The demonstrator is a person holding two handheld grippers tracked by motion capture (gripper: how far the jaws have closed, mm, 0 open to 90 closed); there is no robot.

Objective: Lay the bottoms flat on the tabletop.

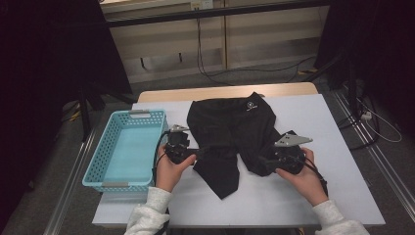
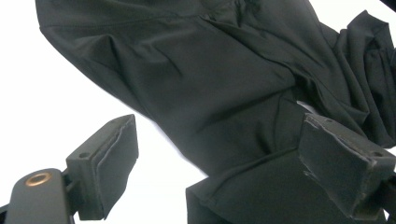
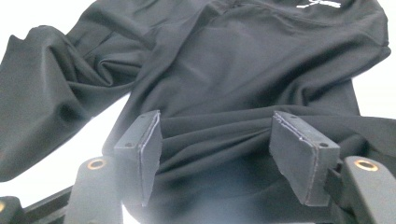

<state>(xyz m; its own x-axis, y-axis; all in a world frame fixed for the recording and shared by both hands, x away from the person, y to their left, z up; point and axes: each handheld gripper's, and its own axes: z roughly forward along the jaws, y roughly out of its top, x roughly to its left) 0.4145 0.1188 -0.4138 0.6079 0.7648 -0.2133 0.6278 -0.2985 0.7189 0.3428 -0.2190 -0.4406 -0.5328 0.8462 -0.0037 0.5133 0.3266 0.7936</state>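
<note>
**A:** Where does the garment lie from your two grippers?

**B:** The black shorts (image 1: 230,132) are spread on the white table (image 1: 342,196), waistband toward twelve o'clock, the two legs running down toward six. Your left gripper (image 1: 192,152) sits at the nine o'clock edge of the left leg; your right gripper (image 1: 266,161) is at the three o'clock edge of the right leg. Each hand has its own leg, so neither needs to cross over.

**A:** What do the jaws have?

**B:** Nothing clamped yet, as far as you can judge. In the left gripper view the jaws stand wide apart, one pad (image 2: 109,163) over bare table, the other over the cloth's edge, with a fold of the shorts (image 2: 224,93) between them. In the right gripper view the jaws are also parted, and a ridge of fabric (image 3: 215,130) runs across the gap without the pads (image 3: 299,154) pressing on it.

**A:** So what does the coming move turn on?

**B:** The long axis of the shorts runs twelve to six, and you are set across it, one gripper at each side. Both would need to close on their leg edges evenly, or the cloth will skew.

**A:** Anything in the way?

**B:** The blue basket (image 1: 98,166) stands just beside your left hand (image 1: 169,171) at nine o'clock. Mind its rim with that elbow.
</note>
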